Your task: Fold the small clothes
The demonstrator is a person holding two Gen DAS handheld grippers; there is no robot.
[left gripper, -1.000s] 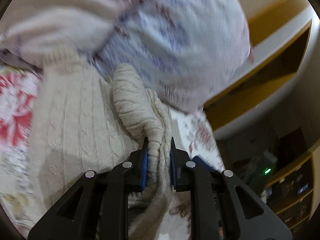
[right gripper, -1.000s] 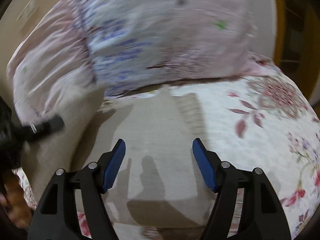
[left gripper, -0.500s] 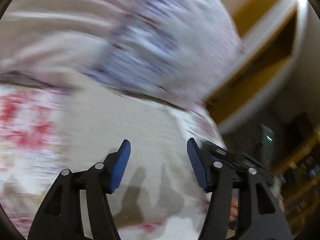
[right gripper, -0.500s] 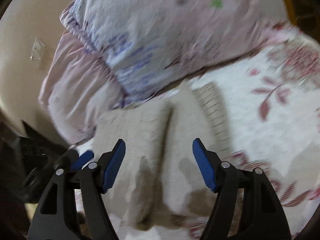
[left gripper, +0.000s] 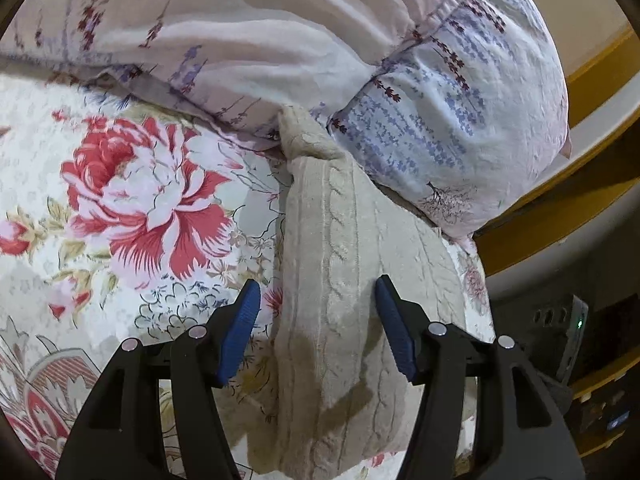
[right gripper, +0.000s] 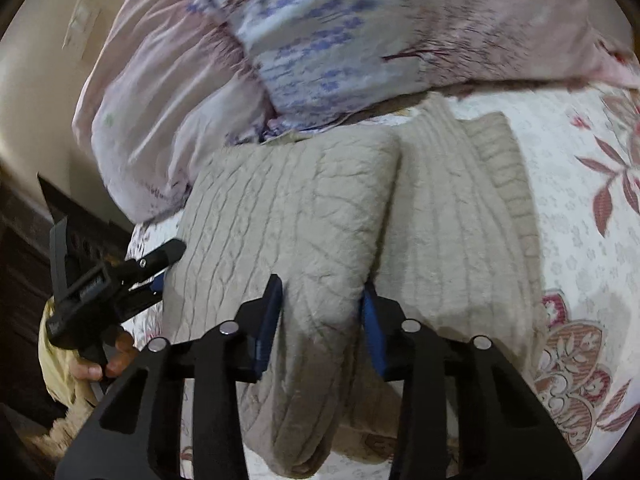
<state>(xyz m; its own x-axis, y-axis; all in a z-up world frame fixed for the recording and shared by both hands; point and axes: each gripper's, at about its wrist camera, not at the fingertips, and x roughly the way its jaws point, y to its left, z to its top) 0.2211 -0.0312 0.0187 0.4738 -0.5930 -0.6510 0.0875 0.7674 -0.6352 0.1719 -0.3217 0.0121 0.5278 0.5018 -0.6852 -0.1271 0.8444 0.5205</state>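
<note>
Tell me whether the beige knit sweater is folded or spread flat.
Folded. The beige knit sweater lies doubled over itself on the floral bedspread, one thick layer lapping another along a lengthwise crease.

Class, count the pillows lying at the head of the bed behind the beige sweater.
2. A pink-edged pillow lies on the left in the left wrist view; a blue-flowered pillow lies to its right, touching the beige sweater. Others may be out of frame.

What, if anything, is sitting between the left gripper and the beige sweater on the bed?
Nothing visible. The left gripper is open directly over the beige sweater, with only air between them. The floral pillow only covers the sweater's far end.
</note>
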